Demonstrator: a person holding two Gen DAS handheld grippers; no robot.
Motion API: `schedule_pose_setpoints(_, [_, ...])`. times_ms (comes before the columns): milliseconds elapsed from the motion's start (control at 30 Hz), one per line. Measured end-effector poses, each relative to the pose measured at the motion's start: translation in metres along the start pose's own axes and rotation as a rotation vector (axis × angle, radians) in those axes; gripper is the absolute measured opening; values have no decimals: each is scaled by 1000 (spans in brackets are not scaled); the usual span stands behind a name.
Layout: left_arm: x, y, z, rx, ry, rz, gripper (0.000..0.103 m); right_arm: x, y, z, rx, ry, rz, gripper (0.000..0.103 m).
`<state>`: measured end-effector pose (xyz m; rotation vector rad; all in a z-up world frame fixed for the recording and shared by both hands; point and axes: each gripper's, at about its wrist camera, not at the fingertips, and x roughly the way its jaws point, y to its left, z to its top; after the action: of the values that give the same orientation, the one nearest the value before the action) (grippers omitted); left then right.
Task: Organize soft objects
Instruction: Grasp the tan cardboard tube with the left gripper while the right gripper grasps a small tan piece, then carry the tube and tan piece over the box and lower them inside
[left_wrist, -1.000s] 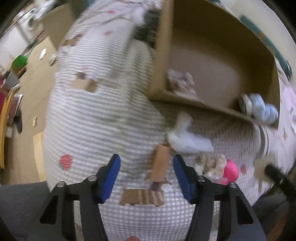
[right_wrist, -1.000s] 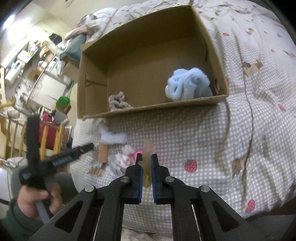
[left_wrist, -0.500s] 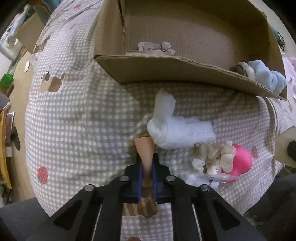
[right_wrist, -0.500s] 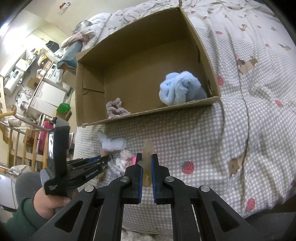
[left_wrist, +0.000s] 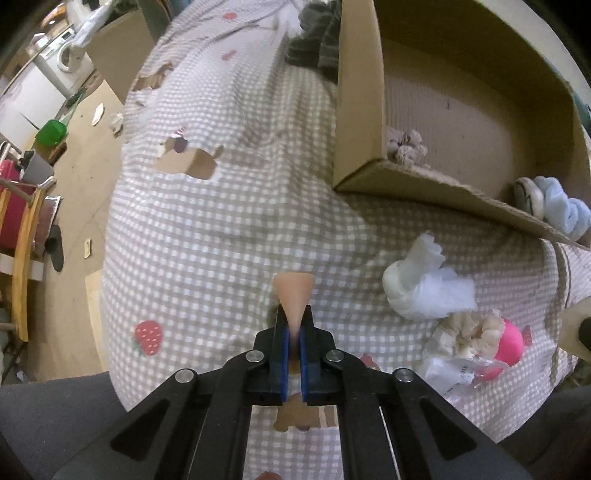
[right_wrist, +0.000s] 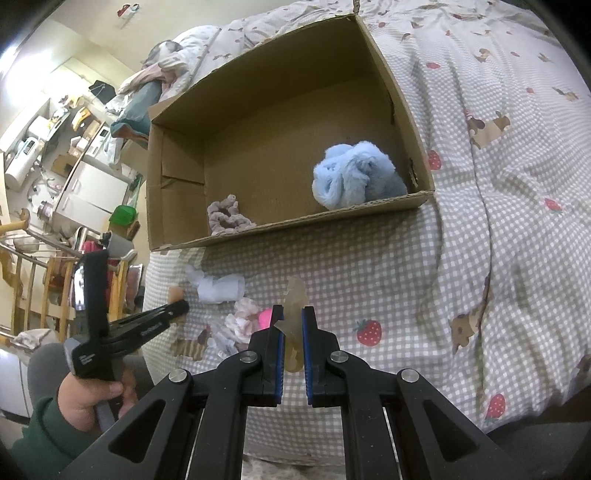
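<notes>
My left gripper (left_wrist: 293, 317) is shut on a peach soft piece (left_wrist: 293, 291) and holds it above the checked bedspread. My right gripper (right_wrist: 293, 314) is shut on a pale beige soft piece (right_wrist: 295, 299). The cardboard box (right_wrist: 406, 107) lies open on the bed and holds a blue fluffy toy (right_wrist: 354, 177) and a grey-pink scrunchie (right_wrist: 227, 218). A white sock (left_wrist: 424, 288), a cream scrunchie (left_wrist: 469, 332) and a pink ball (left_wrist: 511, 343) lie on the bedspread in front of the box. The left gripper also shows in the right wrist view (right_wrist: 177, 310).
A clear plastic wrapper (left_wrist: 450, 369) lies by the scrunchie. The bed edge drops to the floor on the left, where a wooden chair (left_wrist: 22, 229) and a green container (left_wrist: 51, 131) stand. Dark clothes (left_wrist: 314, 48) lie beside the box.
My left gripper has lifted the peach piece off the bedspread and swung left, away from the box front. The right gripper still holds its piece, nearly unmoved.
</notes>
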<state>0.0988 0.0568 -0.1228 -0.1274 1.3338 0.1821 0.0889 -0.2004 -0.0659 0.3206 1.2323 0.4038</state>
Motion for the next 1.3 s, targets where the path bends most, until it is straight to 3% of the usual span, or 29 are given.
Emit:
schedule_pose_setpoints(233, [-27,20,-12,-33,-40,-30,4,1,4,-3,-30,-2,-23,10])
schedule_pose_setpoints(500, [-62,6,-20,-50,-146,-37,4,-9,7,-5,-41,-39,-14,10])
schedule_pose_setpoints(767, [-113,-11,-23,-40,-228,-58,4,-51,15,0,-65,-183,23,10])
schedule_pose_setpoints(1000, [-148,-24,-11,25,-296,-74,4,-68,19,13,-69,-212,26,10])
schedule_pose_setpoints(1300, [-161,-36,13,63,-323,-112,5,-86,34,39,-101,-255,46,10])
